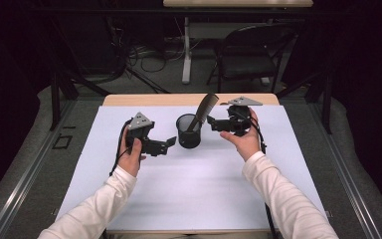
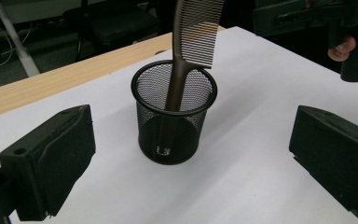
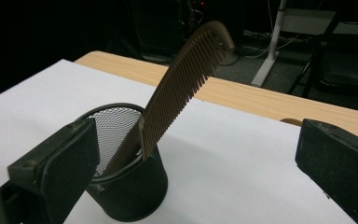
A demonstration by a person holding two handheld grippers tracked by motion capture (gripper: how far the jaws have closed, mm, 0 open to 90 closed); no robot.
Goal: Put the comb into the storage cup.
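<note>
Fingers apart; comb btwn, untouched

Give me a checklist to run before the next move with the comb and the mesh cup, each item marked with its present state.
1. Comb in mesh cup, handle down: ok.
2. Comb rests against the cup's rim, leaning, teeth end up: ok.
3. Right gripper clear of the comb, jaws wide apart with nothing between them: ok.
4. Left gripper open, jaws on either side of the cup without touching it: ok.
5. Cup upright on the white table cover: ok.
6. Handle tip touching the cup's bottom: cannot tell, the mesh hides it.
</note>
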